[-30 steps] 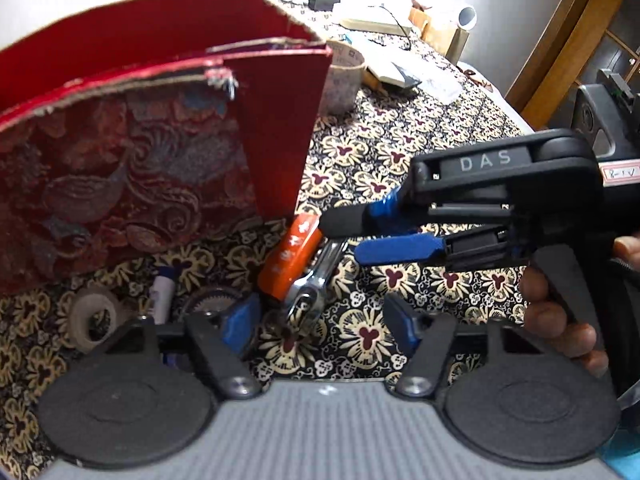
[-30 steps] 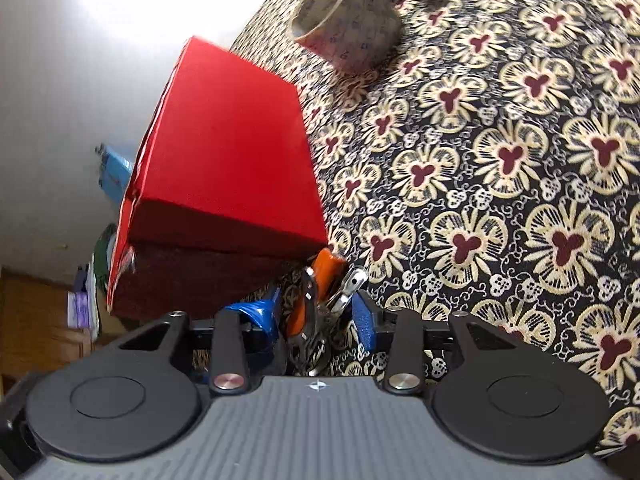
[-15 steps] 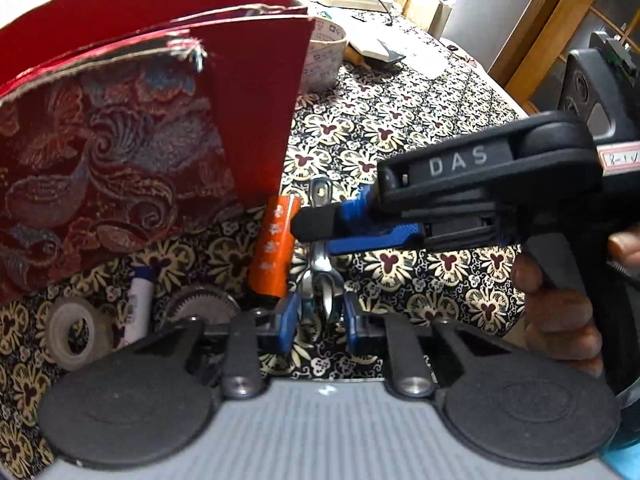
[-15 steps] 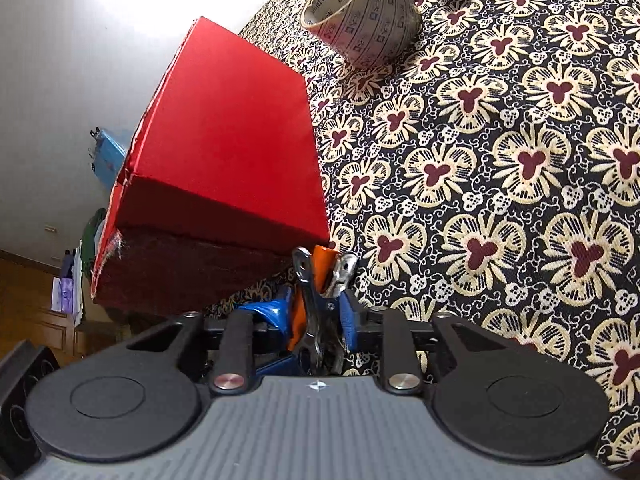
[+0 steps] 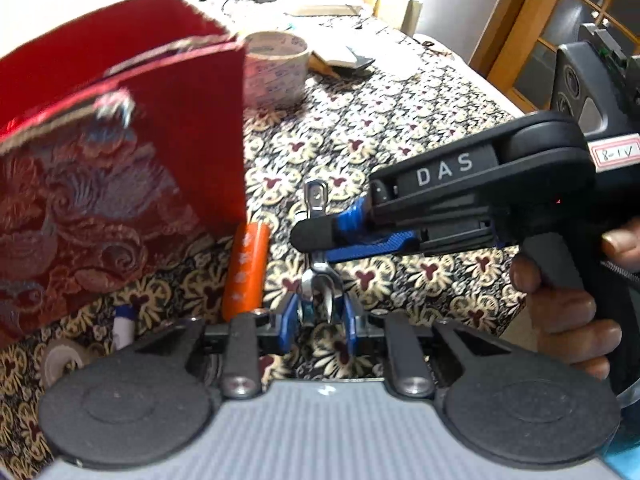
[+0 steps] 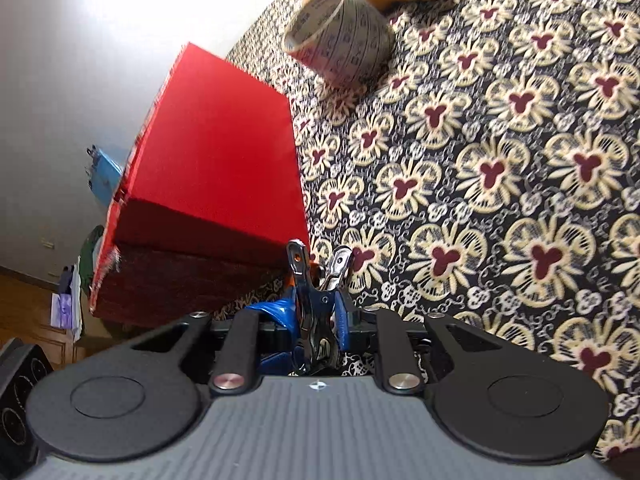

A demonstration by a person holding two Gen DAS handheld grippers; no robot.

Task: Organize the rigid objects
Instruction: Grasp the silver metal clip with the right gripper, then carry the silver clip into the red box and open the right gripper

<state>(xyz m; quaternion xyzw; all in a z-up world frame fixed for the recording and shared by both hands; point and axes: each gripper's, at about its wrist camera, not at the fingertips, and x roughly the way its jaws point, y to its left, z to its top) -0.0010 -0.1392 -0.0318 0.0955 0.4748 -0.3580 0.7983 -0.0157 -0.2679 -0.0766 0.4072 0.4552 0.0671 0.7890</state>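
A shiny metal spring clip (image 5: 316,256) is held above the patterned cloth. My left gripper (image 5: 318,322) is shut on its lower end. My right gripper (image 5: 320,238) comes in from the right and is shut on the clip's middle; in the right wrist view the clip (image 6: 316,300) stands up between its blue fingers (image 6: 341,322). An orange cylinder (image 5: 246,270) lies just left of the clip. A red box (image 5: 120,160) with a brocade side stands at the left, and also shows in the right wrist view (image 6: 216,184).
A wide tape roll (image 5: 276,68) stands behind the box, also seen in the right wrist view (image 6: 340,32). A small tape roll (image 5: 60,364) and a white tube (image 5: 122,326) lie by the box's near side. Papers and clutter (image 5: 340,36) sit at the table's far end.
Both grippers have closed on the metal clip and lifted it off the cloth. The orange cylinder has separated from the clip and stays on the table.
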